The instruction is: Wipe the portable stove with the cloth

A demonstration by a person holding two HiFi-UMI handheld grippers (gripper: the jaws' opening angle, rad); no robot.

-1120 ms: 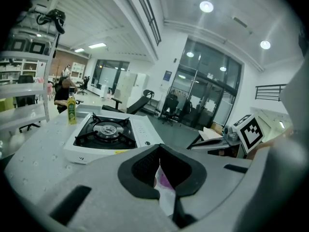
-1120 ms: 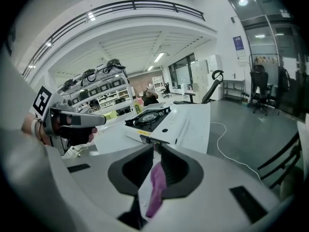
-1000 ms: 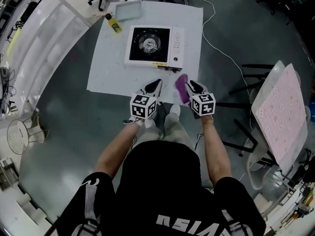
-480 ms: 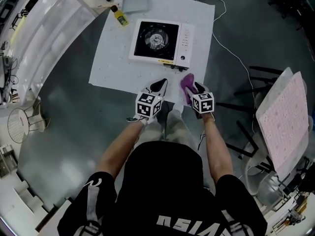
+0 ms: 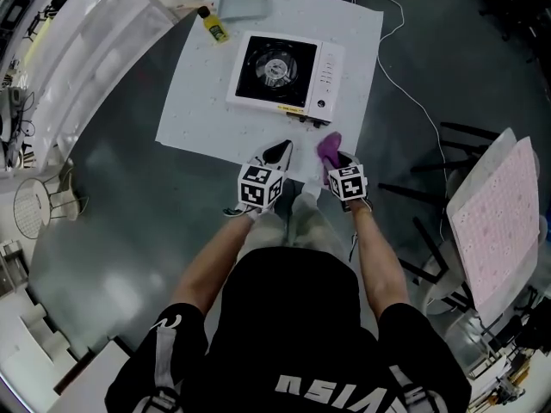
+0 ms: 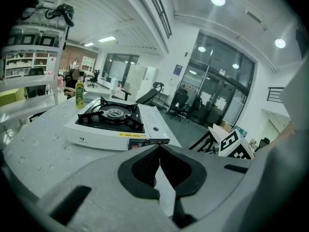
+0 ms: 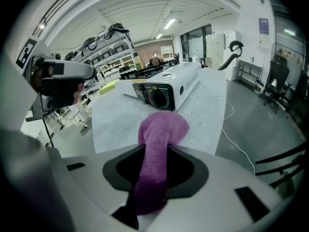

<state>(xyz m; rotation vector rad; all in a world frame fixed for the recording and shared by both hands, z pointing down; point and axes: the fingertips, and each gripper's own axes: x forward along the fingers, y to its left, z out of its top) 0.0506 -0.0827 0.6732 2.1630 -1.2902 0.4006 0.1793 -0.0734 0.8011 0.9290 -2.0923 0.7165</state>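
The white portable stove (image 5: 275, 71) with its black burner sits on a white mat (image 5: 198, 110); it also shows in the left gripper view (image 6: 113, 122) and the right gripper view (image 7: 164, 88). My right gripper (image 5: 337, 157) is just short of the stove's front right corner. Its jaws have just been closing and hold a purple cloth (image 7: 161, 124) that sticks out past the tips (image 5: 328, 147). My left gripper (image 5: 280, 151) hovers at the mat's near edge, shut with nothing in it (image 6: 159, 148).
A yellow-green bottle (image 5: 214, 26) and a grey tray (image 5: 241, 3) stand behind the stove. A white cable (image 5: 405, 84) runs over the floor at the right. A chair with a pink pad (image 5: 495, 222) stands to the right, shelving to the left.
Both grippers have sunk toward the mat's near edge, the right one further. The purple cloth has stayed in the right gripper.
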